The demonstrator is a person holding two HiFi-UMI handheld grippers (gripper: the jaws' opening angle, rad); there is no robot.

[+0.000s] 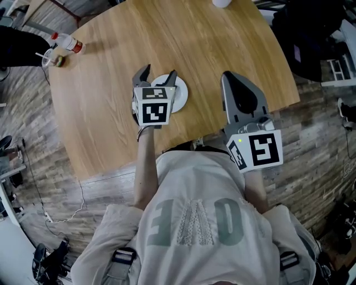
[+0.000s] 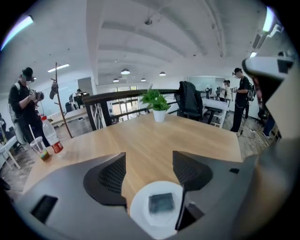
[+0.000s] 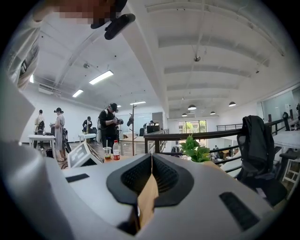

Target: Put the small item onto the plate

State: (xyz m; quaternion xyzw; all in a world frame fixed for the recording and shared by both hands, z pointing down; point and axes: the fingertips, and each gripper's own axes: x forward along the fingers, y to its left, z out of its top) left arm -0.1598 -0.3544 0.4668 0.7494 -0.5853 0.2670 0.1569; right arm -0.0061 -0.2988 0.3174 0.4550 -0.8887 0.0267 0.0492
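A small dark square item [image 2: 161, 202] lies flat in the middle of a white round plate [image 2: 140, 213] on the wooden table. My left gripper [image 2: 149, 172] hovers just above the plate, jaws open, the item free between and below them. In the head view the left gripper [image 1: 158, 74] covers most of the plate [image 1: 181, 93], and the item is hidden there. My right gripper [image 1: 233, 78] is raised to the right of the plate, its jaws pressed together with nothing between them. In its own view the right gripper [image 3: 151, 161] points out level over the table.
A red-capped bottle [image 1: 68, 43] and a plastic cup [image 1: 49, 58] stand at the table's far left edge. A potted plant [image 2: 156, 104] in a white pot [image 1: 221, 3] stands at the far edge. A dark chair [image 1: 306, 33] is at the right. People stand beyond the table.
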